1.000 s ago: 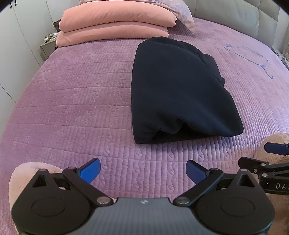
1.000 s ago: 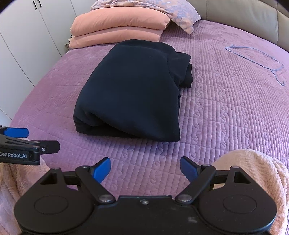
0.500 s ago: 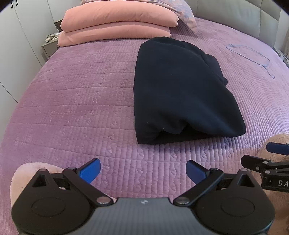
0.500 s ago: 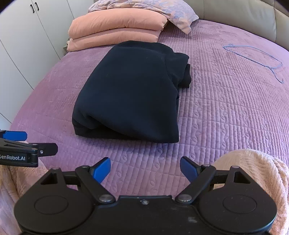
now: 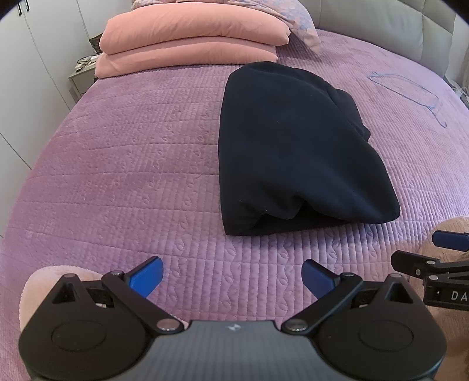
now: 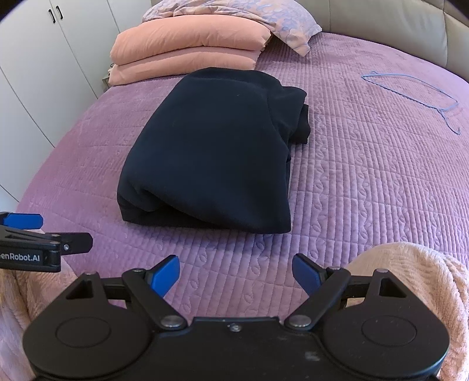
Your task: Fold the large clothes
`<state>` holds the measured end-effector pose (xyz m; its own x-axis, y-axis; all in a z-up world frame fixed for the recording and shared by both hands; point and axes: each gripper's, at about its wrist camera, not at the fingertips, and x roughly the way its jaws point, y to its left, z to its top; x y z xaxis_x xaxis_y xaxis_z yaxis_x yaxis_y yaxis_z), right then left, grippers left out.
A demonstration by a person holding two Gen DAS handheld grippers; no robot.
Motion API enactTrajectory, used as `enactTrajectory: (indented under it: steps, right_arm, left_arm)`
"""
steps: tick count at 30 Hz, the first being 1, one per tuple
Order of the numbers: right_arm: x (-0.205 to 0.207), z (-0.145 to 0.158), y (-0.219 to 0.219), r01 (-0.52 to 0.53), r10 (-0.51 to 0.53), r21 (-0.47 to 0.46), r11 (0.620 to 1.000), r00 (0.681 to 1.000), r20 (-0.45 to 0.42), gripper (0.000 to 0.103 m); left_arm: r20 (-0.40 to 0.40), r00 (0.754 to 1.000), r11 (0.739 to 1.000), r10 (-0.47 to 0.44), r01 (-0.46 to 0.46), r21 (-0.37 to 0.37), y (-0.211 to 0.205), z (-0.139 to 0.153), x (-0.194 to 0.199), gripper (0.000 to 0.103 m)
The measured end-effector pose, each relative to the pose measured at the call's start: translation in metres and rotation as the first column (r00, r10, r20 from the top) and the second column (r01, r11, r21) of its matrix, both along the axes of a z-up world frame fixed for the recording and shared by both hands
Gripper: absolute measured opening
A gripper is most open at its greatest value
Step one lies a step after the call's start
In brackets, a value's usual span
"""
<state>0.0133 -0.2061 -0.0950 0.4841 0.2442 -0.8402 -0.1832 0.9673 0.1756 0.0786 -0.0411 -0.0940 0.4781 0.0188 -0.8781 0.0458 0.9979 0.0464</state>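
A dark navy garment (image 5: 296,152) lies folded into a thick rectangle in the middle of the purple quilted bed (image 5: 132,164). It also shows in the right wrist view (image 6: 214,155). My left gripper (image 5: 233,278) is open and empty, held above the bed short of the garment's near edge. My right gripper (image 6: 236,271) is open and empty, also short of the near edge. Each gripper shows at the side of the other's view.
Folded salmon bedding (image 5: 190,38) and a patterned pillow (image 6: 263,17) lie at the head of the bed. A blue wire hanger (image 6: 425,96) lies on the right. White wardrobes (image 6: 38,67) stand to the left. Pink fleece sleeves (image 6: 410,287) frame the grippers.
Both grippers have shifted slightly, so the garment sits a little differently in each view. The garment itself has not moved and both grippers stay open.
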Motion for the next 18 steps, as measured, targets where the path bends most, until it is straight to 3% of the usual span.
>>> enactTrajectory:
  steps: [18]
  right_arm:
    - [0.0013,-0.0021,0.0038,-0.007,0.007,0.0,1.0,1.0,-0.01,0.099]
  left_arm:
    - [-0.019,1.0,1.0,0.009,-0.009,-0.019,0.0039,-0.0061,0.0028,0.102]
